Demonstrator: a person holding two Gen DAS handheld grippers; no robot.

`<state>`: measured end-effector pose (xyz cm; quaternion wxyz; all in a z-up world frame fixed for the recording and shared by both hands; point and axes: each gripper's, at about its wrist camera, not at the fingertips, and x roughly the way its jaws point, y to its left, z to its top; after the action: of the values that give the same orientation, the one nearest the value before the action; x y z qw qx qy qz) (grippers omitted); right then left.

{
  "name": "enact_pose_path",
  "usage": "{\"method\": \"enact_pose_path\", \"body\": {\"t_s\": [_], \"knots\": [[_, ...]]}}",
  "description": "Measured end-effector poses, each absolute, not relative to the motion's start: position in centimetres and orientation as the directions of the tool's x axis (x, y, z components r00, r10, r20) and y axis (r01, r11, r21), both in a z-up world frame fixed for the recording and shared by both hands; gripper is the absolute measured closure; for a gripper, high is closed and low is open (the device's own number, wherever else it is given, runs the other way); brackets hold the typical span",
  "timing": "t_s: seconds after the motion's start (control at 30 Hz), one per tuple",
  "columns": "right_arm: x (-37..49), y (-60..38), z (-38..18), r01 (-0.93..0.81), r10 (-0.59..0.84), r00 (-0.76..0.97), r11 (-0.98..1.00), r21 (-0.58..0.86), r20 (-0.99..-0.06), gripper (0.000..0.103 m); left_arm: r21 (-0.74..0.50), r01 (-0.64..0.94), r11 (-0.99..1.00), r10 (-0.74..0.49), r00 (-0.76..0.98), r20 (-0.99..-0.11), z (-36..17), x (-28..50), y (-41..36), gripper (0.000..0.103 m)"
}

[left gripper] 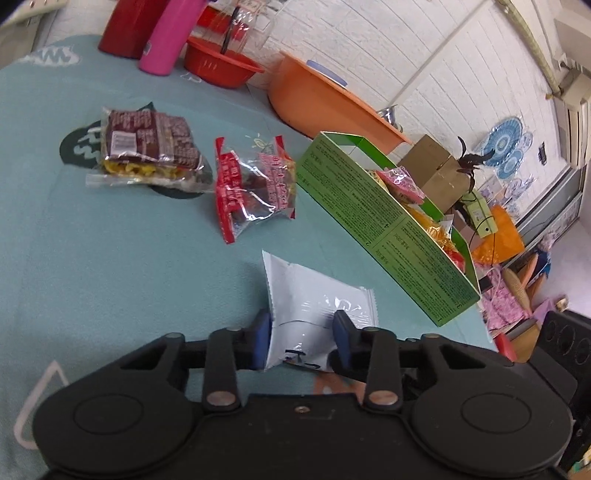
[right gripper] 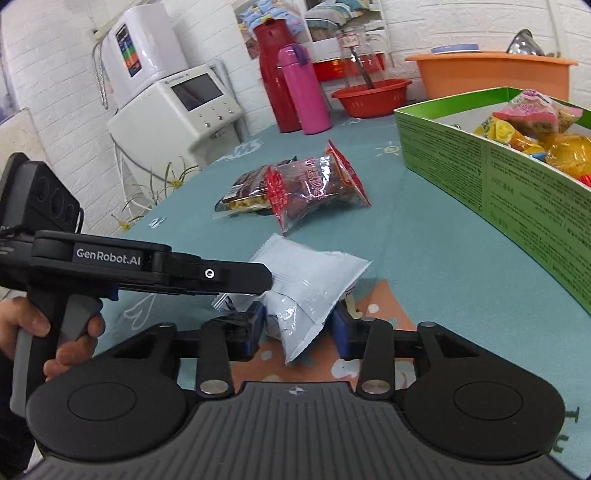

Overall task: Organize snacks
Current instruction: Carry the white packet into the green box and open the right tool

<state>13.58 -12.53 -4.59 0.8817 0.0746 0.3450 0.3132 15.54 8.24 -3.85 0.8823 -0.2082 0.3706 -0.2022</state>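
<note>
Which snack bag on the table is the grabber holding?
The plain white snack bag, pinched by the left gripper. The red bag and the brown bag lie farther off, untouched.

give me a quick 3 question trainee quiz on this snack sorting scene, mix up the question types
1. True or false: the green cardboard box already holds snack packets.
2. Multiple choice: which item do the blue fingers of the left gripper close on? A) the red and clear plastic snack bag B) the white foil snack packet C) the tall pink bottle
3. Fill the gap: apart from the white packet, ___ snack bags lie on the teal tablecloth outside the box.

Key: 1 true. 2 B. 3 two: the red and clear bag and the brown-labelled clear bag.
</note>
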Motion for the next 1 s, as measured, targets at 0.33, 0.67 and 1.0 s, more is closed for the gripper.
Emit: {"method": "enact_pose_path", "body": {"t_s": [0.33, 0.67, 1.0], "knots": [[12.1, -15.5, -0.5, -0.487, 0.554, 0.702, 0.832, 0.267, -0.447, 0.051, -0.486, 0.313, 0.816, -0.547, 0.693, -0.471, 1.3, 15.7, 4.3, 0.039], [13.0, -20.9, 2.5, -0.388, 0.451, 0.833, 0.889, 0.242, -0.32, 0.05, -0.432, 0.449, 0.782, -0.613, 0.68, -0.401, 5.1, 19.6, -2.1, 0.039], [18.2, -23.3, 3.1, -0.305, 0.377, 0.884, 0.913, 0.27, -0.276, 0.05, -0.392, 0.499, 0.773, -0.63, 0.677, -0.381, 5.6, 26.2, -4.3, 0.039]]}}
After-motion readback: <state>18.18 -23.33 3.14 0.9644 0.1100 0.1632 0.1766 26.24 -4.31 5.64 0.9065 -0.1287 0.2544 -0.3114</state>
